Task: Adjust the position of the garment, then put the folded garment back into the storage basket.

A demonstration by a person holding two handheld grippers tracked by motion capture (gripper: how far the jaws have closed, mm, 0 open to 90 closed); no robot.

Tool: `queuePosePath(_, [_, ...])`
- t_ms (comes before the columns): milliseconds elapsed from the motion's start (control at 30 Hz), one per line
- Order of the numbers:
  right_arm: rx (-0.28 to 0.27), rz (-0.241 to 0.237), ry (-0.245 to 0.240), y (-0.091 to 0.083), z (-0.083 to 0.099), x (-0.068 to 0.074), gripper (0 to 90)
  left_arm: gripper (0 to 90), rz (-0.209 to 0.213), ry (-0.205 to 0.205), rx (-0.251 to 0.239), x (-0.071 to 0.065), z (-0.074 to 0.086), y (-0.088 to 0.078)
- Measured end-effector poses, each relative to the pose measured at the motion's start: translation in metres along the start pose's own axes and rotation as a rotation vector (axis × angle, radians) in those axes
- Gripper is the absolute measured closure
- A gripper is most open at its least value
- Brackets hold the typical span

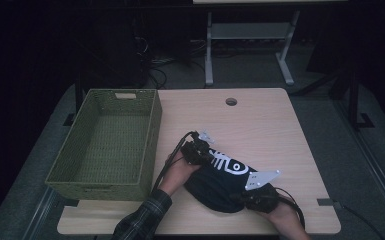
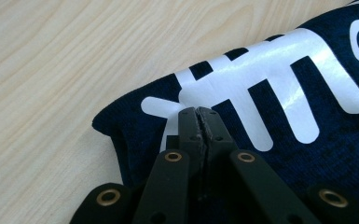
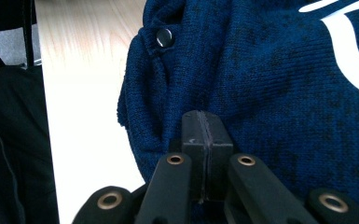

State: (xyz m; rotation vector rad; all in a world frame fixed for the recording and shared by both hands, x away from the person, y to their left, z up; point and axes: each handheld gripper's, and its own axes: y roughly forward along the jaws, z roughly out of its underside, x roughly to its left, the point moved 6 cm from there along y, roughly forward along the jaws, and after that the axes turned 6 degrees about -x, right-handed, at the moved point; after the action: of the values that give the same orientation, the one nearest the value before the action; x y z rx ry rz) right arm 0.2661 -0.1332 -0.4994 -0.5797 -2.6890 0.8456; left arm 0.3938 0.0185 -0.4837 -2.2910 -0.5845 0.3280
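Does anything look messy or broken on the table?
Nothing broken. The dark blue garment with a white fish-bone print is bunched in a rumpled heap, not flat. The left gripper and right gripper are shut at its edges. The green basket sits straight.

A folded garment is laid on the near middle of the table. A woven basket is set at the table's left edge, well apart from the garment. The left gripper is placed at the garment's far left corner, the right gripper at its near right edge. A cable hole is found toward the far edge.
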Motion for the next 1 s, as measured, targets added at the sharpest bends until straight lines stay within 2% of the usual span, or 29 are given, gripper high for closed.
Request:
queuePosePath(100, [-0.012,0.007,0.010,-0.005,0.000,-0.001,83.4,83.9,-0.001,-0.008,-0.011,-0.001,0.000,-0.007])
queuePosePath(233, [-0.027,0.054,0.008,-0.013,0.001,-0.003,76.5,76.6,-0.010,-0.012,-0.012,-0.002,0.002,-0.017])
queuePosePath(300, [-0.038,0.065,0.026,-0.017,0.001,-0.003,74.0,71.4,-0.013,-0.018,-0.012,-0.002,0.002,-0.021])
queuePosePath(367, [-0.047,0.087,0.024,-0.021,0.001,-0.004,72.2,66.0,-0.016,-0.034,-0.013,-0.002,0.004,-0.026])
queuePosePath(433, [-0.060,0.109,0.015,-0.026,0.000,-0.005,67.4,59.0,-0.016,-0.045,-0.002,-0.002,0.007,-0.030])
queuePosePath(533, [-0.078,0.138,0.028,-0.034,0.001,-0.007,59.9,48.8,-0.016,-0.060,0.010,-0.002,0.011,-0.035])
queuePosePath(733, [-0.106,0.224,0.056,-0.049,0.004,-0.017,44.0,31.8,-0.013,-0.084,-0.003,0.002,0.021,-0.035])
queuePosePath(900, [-0.106,0.275,0.085,-0.058,0.012,-0.025,36.8,27.7,0.010,-0.108,-0.007,0.004,0.027,-0.031])
queuePosePath(967, [-0.102,0.296,0.097,-0.062,0.016,-0.028,33.1,26.7,0.015,-0.088,0.017,0.005,0.029,-0.029])
queuePosePath(1000, [-0.102,0.310,0.109,-0.065,0.020,-0.031,30.8,26.0,0.014,-0.103,0.010,0.004,0.030,-0.027])
